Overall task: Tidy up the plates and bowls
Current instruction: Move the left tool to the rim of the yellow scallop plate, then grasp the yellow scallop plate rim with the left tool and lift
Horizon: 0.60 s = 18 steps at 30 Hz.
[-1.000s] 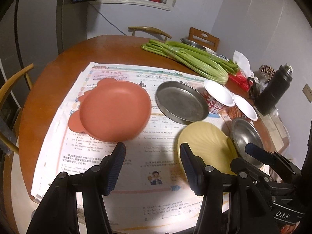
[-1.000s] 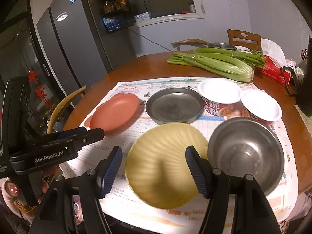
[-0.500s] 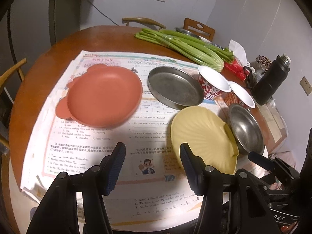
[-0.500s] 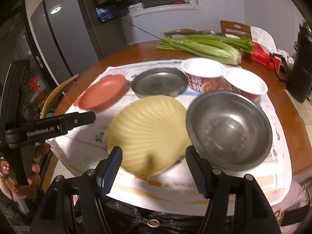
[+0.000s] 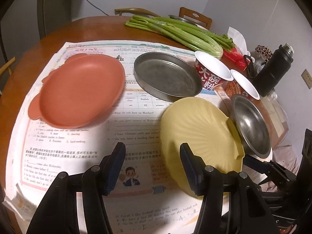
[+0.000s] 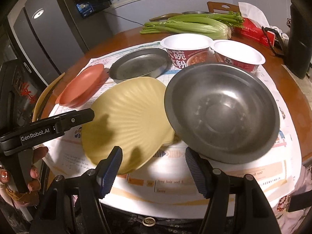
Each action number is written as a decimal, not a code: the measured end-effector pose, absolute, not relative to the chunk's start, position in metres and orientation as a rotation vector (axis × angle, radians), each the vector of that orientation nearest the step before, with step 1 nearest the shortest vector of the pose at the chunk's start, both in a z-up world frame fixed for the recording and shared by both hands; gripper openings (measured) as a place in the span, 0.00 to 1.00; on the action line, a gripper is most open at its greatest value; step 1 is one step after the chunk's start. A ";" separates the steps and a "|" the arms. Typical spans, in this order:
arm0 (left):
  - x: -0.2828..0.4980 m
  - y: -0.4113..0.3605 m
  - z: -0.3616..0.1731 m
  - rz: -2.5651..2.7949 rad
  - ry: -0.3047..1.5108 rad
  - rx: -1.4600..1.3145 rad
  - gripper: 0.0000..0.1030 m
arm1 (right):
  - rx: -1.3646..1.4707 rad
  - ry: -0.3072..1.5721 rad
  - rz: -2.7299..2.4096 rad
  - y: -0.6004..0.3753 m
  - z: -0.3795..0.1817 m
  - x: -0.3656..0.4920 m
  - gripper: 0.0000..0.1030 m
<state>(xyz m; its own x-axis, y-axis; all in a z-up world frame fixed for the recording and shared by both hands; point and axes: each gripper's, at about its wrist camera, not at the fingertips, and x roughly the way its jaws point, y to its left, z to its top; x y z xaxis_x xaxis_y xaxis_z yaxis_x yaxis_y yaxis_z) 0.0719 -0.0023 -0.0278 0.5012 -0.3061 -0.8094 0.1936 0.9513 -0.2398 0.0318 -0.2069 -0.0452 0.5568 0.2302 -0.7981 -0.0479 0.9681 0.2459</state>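
A terracotta plate (image 5: 80,89) (image 6: 83,84), a round steel pan (image 5: 167,76) (image 6: 139,66), a yellow shell-shaped plate (image 5: 198,132) (image 6: 128,124), a steel bowl (image 5: 251,122) (image 6: 222,115) and two red-and-white paper noodle bowls (image 5: 211,72) (image 6: 187,48) lie on newspaper. My left gripper (image 5: 152,167) is open and empty, hovering above the paper, its right finger over the yellow plate's near edge. My right gripper (image 6: 154,171) is open and empty at the table's near edge, in front of the yellow plate and the steel bowl. The left gripper's finger (image 6: 64,122) shows in the right wrist view.
Celery (image 5: 179,33) (image 6: 191,25), a red box (image 6: 255,33) and a black flask (image 5: 273,72) stand at the back and right of the round wooden table (image 5: 39,48). Chairs (image 5: 195,19) stand behind it. A fridge (image 6: 39,33) stands at the left.
Both grippers have drawn back toward the table's near edge, so the dishes sit farther ahead of the fingers. Both stay open. No dish has moved.
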 end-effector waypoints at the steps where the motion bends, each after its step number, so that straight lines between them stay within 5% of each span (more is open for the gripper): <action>1: 0.074 -0.004 -0.030 -0.305 1.004 -0.126 0.58 | 0.200 0.965 0.165 -0.206 -0.046 0.034 0.65; 18: 0.079 -0.006 -0.042 -0.306 0.979 -0.159 0.58 | 0.069 0.942 0.249 -0.163 -0.054 0.055 0.66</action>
<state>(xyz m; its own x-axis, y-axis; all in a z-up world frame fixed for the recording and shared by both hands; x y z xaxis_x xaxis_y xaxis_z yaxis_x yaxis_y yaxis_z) 0.0789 -0.0064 -0.0425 0.5193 -0.3248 -0.7905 0.1827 0.9458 -0.2686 0.0547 -0.1630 -0.0540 0.5620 0.2417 -0.7910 -0.1817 0.9691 0.1670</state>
